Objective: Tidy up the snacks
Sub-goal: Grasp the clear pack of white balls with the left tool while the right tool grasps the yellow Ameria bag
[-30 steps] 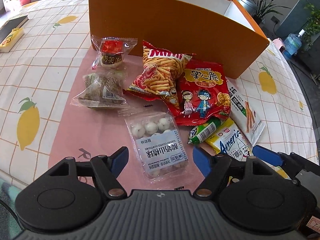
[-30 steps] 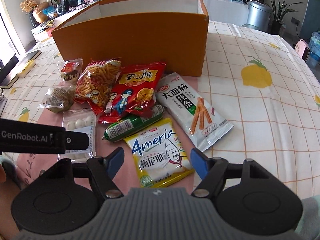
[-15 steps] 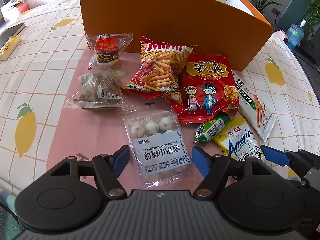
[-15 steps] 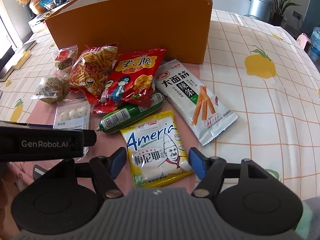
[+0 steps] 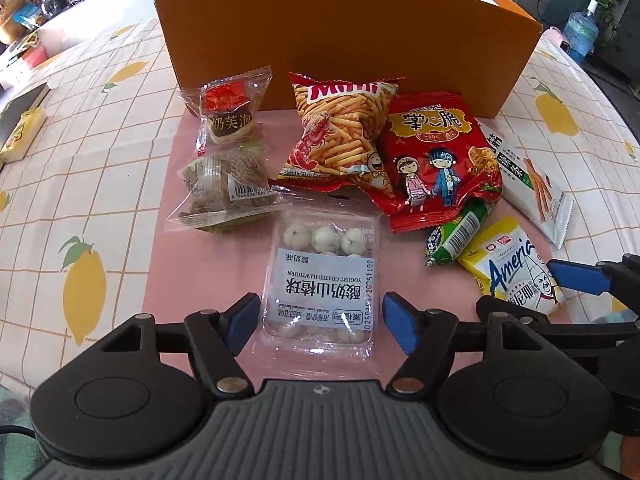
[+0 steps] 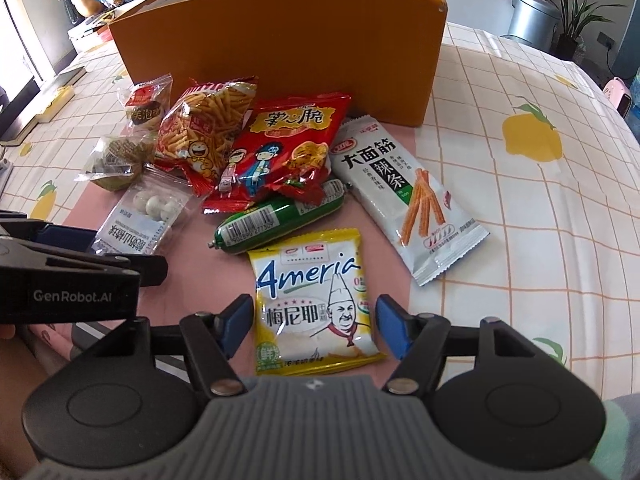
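Left wrist view: the left gripper (image 5: 318, 322) is spread wide and holds nothing. The clear pack of yogurt hawthorn balls (image 5: 322, 278) lies directly ahead, its near end between the two fingers, its long axis running straight away from the gripper along the approach line. The orange box (image 5: 340, 52) stands open-topped beyond the snack pile, well forward of the gripper. Whether the fingers already touch the counter (image 5: 120, 184) cannot be determined from this angle. Right wrist view: the right gripper (image 6: 314, 322) is likewise fully spread and empty. The yellow Ameria packet (image 6: 314, 300) lies directly ahead, its near half framed by the fingers, long axis also pointing away. The green sausage stick (image 6: 276, 218) lies crosswise just beyond it. Each gripper is nearer its own pack; closing across the short width appears the suitable grasp.
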A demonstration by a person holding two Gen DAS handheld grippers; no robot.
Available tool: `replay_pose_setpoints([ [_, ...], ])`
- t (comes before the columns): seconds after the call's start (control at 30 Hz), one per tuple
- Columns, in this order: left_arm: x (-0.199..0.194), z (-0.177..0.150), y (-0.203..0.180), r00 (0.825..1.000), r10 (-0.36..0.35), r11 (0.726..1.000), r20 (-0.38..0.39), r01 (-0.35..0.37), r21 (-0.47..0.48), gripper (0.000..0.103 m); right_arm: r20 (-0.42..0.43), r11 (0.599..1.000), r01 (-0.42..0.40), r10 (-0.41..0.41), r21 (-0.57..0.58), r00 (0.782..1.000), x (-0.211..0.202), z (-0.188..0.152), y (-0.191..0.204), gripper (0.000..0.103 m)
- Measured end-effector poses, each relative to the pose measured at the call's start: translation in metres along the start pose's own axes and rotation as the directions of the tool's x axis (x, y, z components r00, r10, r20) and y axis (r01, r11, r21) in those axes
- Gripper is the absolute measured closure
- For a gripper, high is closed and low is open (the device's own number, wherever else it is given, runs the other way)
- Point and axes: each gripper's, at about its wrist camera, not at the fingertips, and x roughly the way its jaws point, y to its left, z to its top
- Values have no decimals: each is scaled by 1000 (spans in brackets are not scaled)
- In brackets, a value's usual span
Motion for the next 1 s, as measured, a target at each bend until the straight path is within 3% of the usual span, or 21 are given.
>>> replay_pose_setpoints([
  [0.23,3,-1,-2,999,22,999,45,-23,26,19,3,999,20,-20,32,1000,4,4,-3,31],
  [0.37,1,-4,-3,998,1,999,56,-3,37,30,2,999,38,-38,1,999,5,4,2,30],
  [0.47,0,-5,-5,998,-3,999,60,0,51,34,13,999,35,-35,-9,999,4,2,4,35],
  [0.63,-2,-8,-5,997,-7,998,81,2,62,36,38,999,34,-33,-26,999,1,-1,6,53],
  [1.0,-17,-14,-2,996,-42,998,84,37,57,37,62,1000,29,-28,-6,998,-9,-5,5,54],
])
